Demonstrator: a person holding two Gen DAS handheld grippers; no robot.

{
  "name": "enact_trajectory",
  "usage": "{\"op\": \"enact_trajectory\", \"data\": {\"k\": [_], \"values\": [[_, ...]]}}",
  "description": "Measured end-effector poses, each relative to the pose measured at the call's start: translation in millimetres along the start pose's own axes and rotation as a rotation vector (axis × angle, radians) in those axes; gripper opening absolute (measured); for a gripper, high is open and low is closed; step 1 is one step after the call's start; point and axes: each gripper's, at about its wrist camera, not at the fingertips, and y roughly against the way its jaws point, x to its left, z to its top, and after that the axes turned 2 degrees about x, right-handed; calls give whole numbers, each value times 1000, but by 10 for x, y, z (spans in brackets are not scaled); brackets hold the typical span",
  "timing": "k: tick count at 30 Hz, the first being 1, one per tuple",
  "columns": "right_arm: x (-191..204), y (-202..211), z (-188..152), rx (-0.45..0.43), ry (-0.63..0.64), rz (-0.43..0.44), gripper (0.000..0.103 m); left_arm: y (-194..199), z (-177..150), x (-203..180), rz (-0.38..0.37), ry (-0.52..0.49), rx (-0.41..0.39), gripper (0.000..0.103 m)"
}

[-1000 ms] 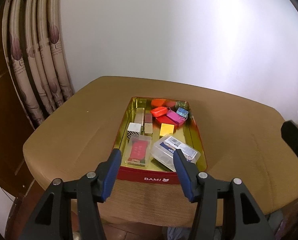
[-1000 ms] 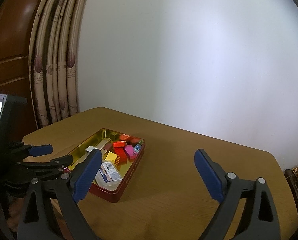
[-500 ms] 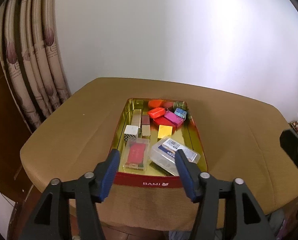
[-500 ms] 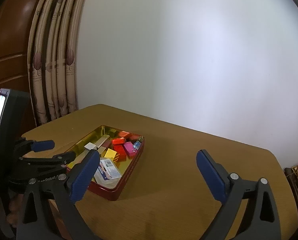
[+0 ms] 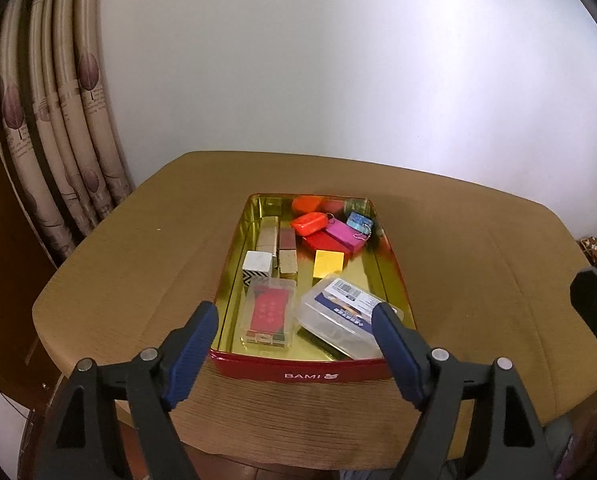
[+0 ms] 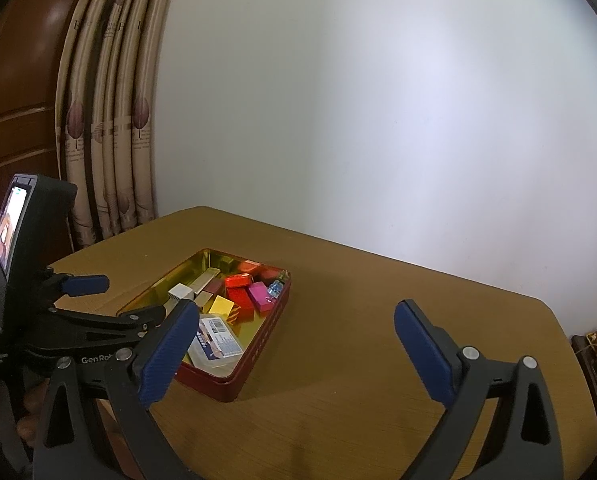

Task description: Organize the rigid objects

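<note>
Sitting on the brown tabletop (image 5: pixel 110 280) is a red tin (image 5: pixel 306 374) w/ a gold inside, near the front edge on the curtain side; rest of the top is bare. All the small stuff is in the tin. Biggest is a clear lidded box (image 5: pixel 344 326) w/ a barcode label, tilted at the near right. Next to it, a clear case (image 5: pixel 268 316) w/ a red card inside. Further back: white cube (image 5: pixel 257 265), yellow block (image 5: pixel 329 263), pink block (image 5: pixel 342 233), red pouch (image 5: pixel 309 223), plus a few bits too small to tell.

Left gripper (image 5: pixel 294 340) hangs just short of the tin's near wall, jaws opening, nothing between them. Right gripper (image 6: pixel 294 340) is over bare tabletop beside the tin, spread wide, empty.

Risks, imo: the clear box leans on smth, so a pinch on its slick lid could pop it loose. Items are packed tight at the back, so a finger may shove neighbours. Tin is light & near the edge, so a push could slide it off.
</note>
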Motion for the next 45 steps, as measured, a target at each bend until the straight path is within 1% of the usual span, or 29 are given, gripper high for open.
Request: {"op": "enact_trajectory", "data": {"k": [2,4,7,9,17,22,25,34,45], "values": [[-1,3,-6,2,2,-1,98,-12,3,3,-7,-1,5,82],[-7,0,-8,2,2,2,98,-9,5,3,10,-3,-7,82],[-11,10,-5,-1,3,3,98,-15,12,-4,1,-8,-6,82],[-18,-3,0,-1,6,3,98,-10,15,-21,13,-18,-13,82],[-34,-33,27,-15,5,8,99,0,20,-74,12,-37,-19,82],[-42,-26,45,-31,0,1,100,-10,28,-54,-13,-23,-7,82],[-35,-22,33,-33,1,0,100,-7,25,-45,-14,-17,-7,82],[-38,-4,5,-35,1,-1,100,-22,9,-78,-13,-35,-7,82],[-54,-11,5,-36,0,4,100,-57,-35,-139,-46,-44,11,82]]}}
